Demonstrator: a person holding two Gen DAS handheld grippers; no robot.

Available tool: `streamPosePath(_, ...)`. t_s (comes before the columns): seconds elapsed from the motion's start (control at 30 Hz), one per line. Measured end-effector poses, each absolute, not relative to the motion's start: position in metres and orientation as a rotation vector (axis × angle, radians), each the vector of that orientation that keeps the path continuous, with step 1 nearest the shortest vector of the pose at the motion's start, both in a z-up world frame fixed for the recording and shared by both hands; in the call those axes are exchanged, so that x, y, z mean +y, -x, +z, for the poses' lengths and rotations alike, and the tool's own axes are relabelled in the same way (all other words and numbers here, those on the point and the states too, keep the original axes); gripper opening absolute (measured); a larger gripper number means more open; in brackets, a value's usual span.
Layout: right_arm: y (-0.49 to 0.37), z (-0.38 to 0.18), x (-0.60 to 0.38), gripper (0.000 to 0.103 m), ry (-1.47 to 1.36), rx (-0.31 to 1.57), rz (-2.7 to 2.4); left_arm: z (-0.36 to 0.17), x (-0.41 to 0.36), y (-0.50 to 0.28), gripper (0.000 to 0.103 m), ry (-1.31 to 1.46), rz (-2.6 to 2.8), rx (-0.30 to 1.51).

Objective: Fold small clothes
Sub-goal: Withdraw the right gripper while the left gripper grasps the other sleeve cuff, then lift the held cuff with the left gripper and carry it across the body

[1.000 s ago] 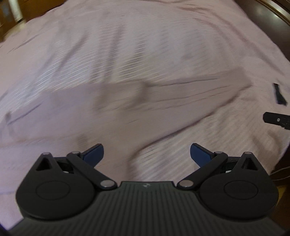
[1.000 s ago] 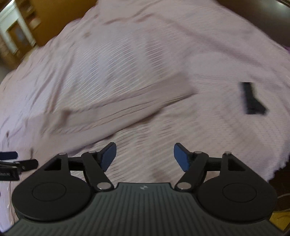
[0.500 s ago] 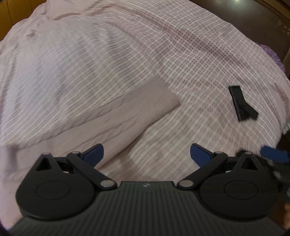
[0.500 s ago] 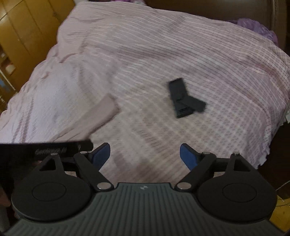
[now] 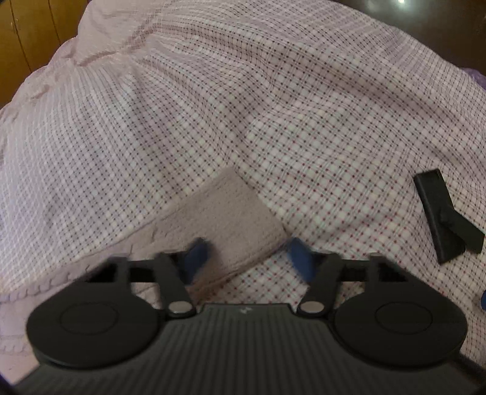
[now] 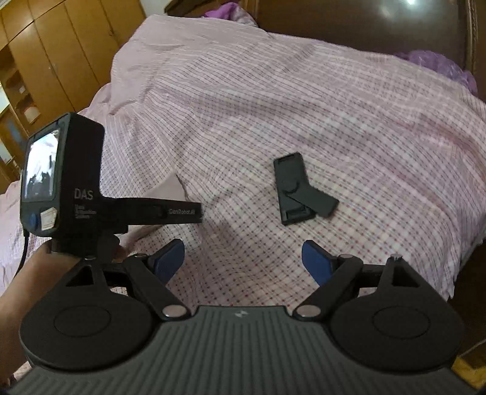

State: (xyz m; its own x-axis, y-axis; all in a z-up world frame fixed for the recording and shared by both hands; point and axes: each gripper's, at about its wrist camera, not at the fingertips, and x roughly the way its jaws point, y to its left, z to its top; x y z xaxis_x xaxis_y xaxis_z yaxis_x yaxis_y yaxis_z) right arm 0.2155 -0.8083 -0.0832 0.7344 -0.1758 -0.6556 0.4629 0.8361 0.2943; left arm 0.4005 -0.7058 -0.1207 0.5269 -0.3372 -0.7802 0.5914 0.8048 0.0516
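A mauve knitted garment [image 5: 221, 218] lies flat on the checked bedspread [image 5: 273, 106], its squared end pointing toward the middle of the bed. My left gripper [image 5: 247, 258] hangs low over that end. Its jaws are closing, with the corner of the cloth between the blurred blue pads [image 5: 197, 255], which still stand apart. My right gripper [image 6: 243, 262] stands open over bare bedspread [image 6: 303, 106] with nothing between its fingers. A sliver of the garment [image 6: 165, 190] shows in the right wrist view behind the left gripper's black handle and screen [image 6: 60, 182].
A black hinged plastic piece [image 5: 443, 215] [image 6: 299, 190] lies on the bed, right of the garment and ahead of my right gripper. A person's hand [image 6: 30, 273] holds the left handle. Wooden wardrobes [image 6: 60, 45] stand at left, a dark headboard [image 6: 364, 24] behind.
The left view has slid along the garment to its end and dropped closer, and the left jaws have narrowed. The right view swung toward the black piece; the left handle came into sight.
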Motion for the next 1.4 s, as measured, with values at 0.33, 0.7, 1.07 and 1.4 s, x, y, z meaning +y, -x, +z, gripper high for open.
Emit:
streamPosePath(0.33, -0.232, -0.095, -0.809, 0.089, -0.614, 0.662, -0.311, -0.088, -0.668, -0.400, 0.011, -0.247, -0.560, 0.771)
streamPosePath(0.7, -0.274, -0.074, -0.745, 0.089, -0.623, 0.698, -0.168, -0.029, -0.589, -0.396, 0.011, -0.262, -0.491, 0.719)
streamPosePath(1.07, -0.302, -0.039, -0.673, 0.089, -0.549, 0.727, -0.084, 0.002, -0.505, -0.389, 0.011, -0.248, -0.463, 0.709)
streamPosePath(1.4, -0.313, -0.025, -0.618, 0.091, -0.494, 0.775, -0.023, 0.029, -0.448, -0.386, 0.011, -0.215, -0.418, 0.688)
